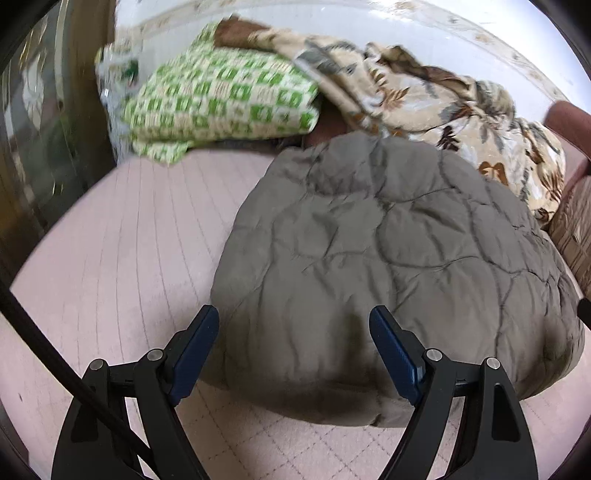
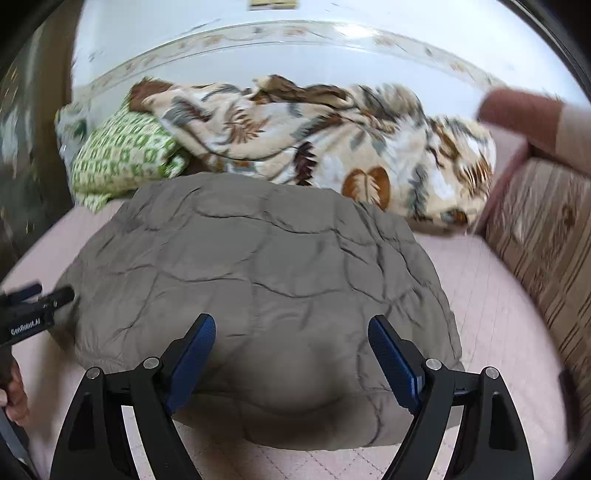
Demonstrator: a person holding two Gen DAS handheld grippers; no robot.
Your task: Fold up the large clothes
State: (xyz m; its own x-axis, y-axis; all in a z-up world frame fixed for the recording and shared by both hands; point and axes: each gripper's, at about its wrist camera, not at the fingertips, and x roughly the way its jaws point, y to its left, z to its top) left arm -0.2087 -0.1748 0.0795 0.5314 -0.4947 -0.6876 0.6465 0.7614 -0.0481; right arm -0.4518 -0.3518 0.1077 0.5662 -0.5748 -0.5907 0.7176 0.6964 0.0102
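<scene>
Both grippers, the left gripper [image 1: 293,326] and the right gripper [image 2: 291,334], hover with jaws spread and empty over the folded grey quilted garment [image 2: 258,280] at frame centre on the pink mat [image 1: 129,229]; seize opposite near corners evenly before any further fold.

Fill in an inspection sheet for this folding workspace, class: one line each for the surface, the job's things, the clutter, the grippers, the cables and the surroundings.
Surface: pink quilted bed cover, mostly bare at the near side.
Job's things: grey-brown quilted garment lying in a compact bundle in the middle.
Clutter: green checked cloth and leaf-print blanket heaped behind the garment.
Grippers: left gripper open above the garment's near edge, holding nothing; right gripper open, holding nothing.
Cables: one black cable beside the left gripper.
Surroundings: white wall behind; striped cushion at the right.
</scene>
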